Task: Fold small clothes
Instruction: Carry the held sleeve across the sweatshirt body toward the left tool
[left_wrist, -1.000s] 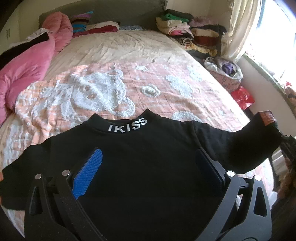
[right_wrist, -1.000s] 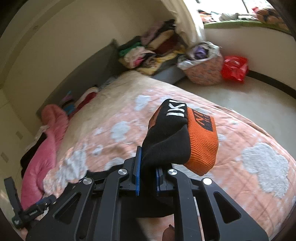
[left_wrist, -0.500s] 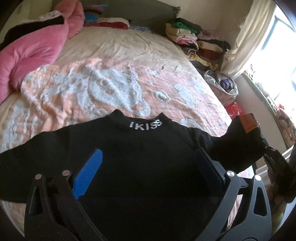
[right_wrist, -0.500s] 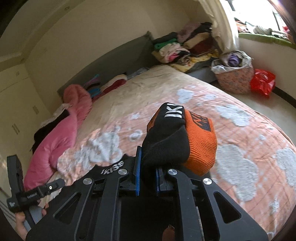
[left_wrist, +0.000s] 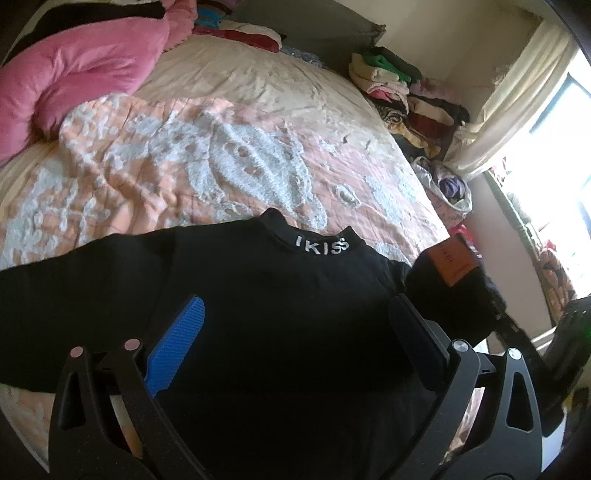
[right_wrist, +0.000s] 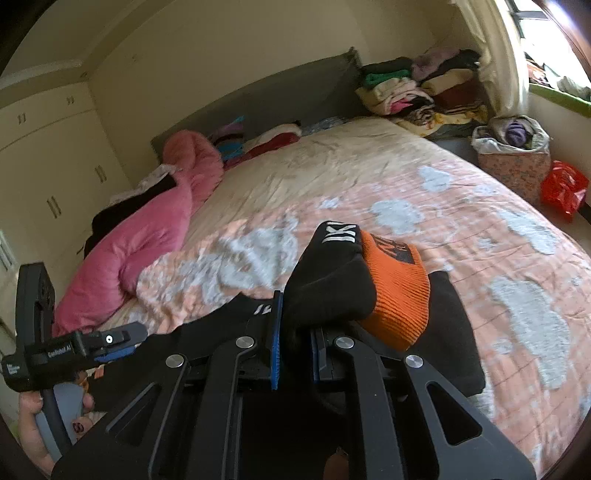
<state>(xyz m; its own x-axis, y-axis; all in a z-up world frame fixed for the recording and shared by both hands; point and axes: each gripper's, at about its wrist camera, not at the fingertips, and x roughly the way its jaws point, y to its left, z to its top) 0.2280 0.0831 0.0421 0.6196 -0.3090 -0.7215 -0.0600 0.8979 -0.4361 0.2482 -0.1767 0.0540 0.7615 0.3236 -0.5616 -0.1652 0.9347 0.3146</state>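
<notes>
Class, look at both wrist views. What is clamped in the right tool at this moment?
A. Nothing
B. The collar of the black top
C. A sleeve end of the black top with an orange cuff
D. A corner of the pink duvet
C: the right tool is shut on the black sleeve, and its orange cuff bulges out just past the blue pads; the collar lies free on the bed.

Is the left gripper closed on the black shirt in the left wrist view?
No, the left gripper has its fingers spread wide apart above the black shirt, clamping no fabric.
</notes>
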